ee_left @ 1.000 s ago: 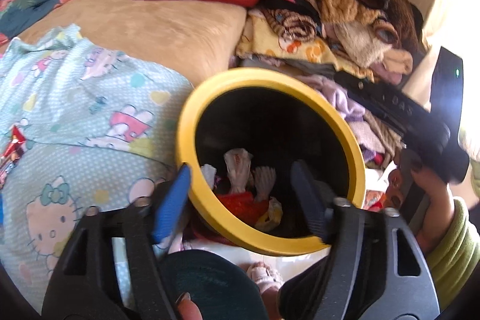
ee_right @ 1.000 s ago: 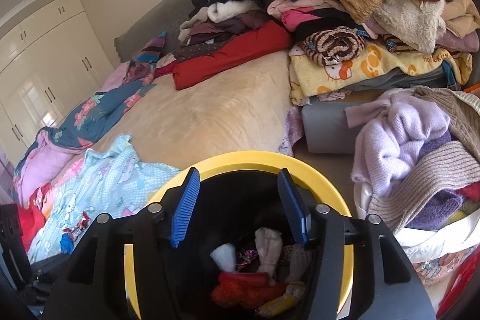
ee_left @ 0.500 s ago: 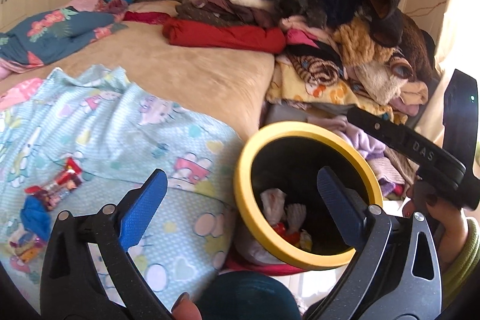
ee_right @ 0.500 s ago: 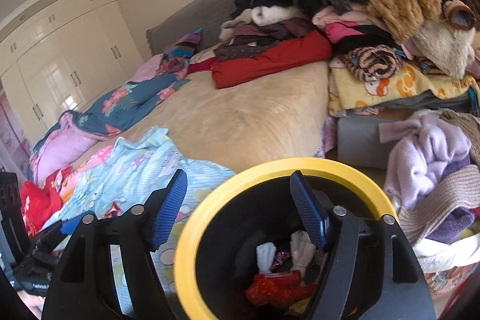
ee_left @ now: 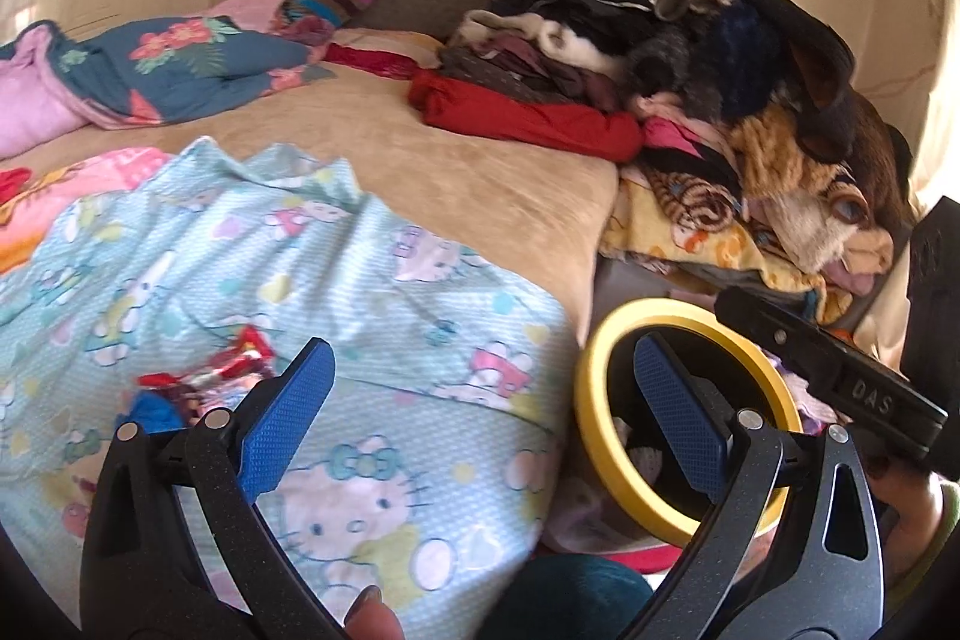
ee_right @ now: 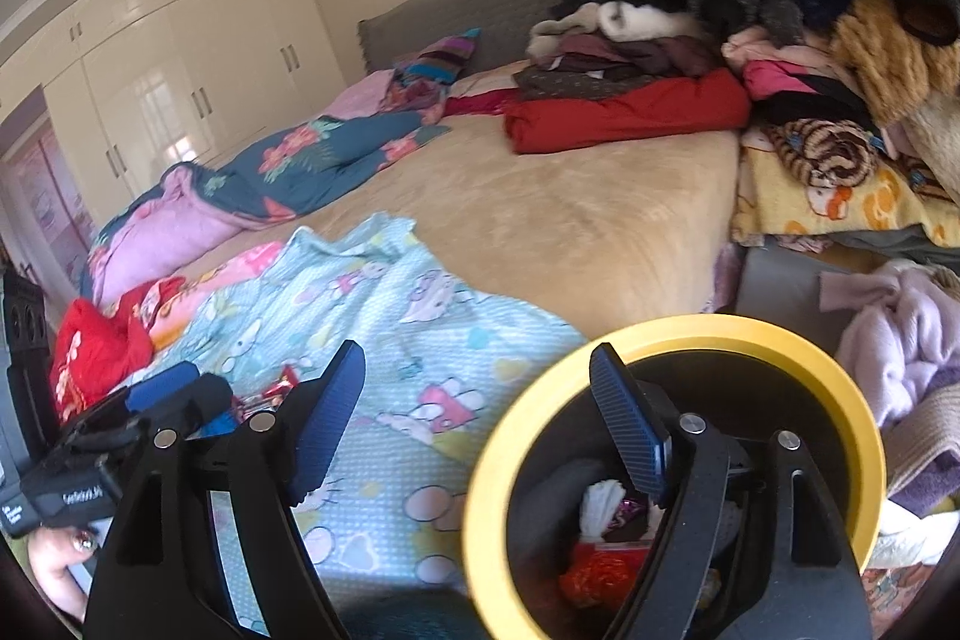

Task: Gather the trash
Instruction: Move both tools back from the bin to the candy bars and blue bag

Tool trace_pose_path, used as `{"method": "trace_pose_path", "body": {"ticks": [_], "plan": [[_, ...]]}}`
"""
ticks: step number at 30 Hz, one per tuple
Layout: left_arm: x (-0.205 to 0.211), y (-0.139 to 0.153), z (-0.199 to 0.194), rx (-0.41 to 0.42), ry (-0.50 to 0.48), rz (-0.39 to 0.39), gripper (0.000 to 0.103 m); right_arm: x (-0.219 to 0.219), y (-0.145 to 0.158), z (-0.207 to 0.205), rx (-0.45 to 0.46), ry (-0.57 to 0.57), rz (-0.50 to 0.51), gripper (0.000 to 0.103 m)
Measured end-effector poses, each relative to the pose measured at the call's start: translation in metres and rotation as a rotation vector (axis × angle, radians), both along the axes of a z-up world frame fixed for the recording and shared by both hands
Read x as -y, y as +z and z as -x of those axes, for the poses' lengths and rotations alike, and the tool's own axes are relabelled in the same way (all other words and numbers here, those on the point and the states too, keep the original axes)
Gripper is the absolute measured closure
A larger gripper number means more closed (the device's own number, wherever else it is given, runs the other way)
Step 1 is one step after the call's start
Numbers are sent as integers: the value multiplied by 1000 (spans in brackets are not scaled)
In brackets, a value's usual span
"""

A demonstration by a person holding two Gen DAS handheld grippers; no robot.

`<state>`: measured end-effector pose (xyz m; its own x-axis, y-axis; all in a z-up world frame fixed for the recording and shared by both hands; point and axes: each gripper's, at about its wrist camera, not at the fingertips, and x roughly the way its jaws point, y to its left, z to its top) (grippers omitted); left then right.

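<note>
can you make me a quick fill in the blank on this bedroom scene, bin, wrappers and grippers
1. The rim of the trash bin is coloured ____.
2. The candy wrappers lie on the ____ Hello Kitty blanket.
3. Between the fingers of the left gripper there is ____ held.
4. The folded red garment lies on the ____ bedspread.

Missing words: yellow; light blue; nothing; beige

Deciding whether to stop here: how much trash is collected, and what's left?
Done: tissues and red wrappers lie in the bin. In hand: nothing; left gripper is open and empty, right gripper is opening, empty. Left: wrappers on the blanket.
</note>
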<state>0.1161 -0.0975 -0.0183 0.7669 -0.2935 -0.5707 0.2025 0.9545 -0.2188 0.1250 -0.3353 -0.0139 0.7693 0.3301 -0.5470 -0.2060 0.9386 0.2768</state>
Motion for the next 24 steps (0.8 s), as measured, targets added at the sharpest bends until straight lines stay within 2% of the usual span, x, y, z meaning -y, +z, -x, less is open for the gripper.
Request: {"method": "trace_pose_path", "body": {"ticks": [18, 24], "plan": [[-98, -3, 8, 11, 189, 24, 11, -103, -3, -19, -22, 185, 53, 28], [-134, -17, 14, -21, 247, 23, 11, -144, -15, -31, -60, 242, 82, 28]]}}
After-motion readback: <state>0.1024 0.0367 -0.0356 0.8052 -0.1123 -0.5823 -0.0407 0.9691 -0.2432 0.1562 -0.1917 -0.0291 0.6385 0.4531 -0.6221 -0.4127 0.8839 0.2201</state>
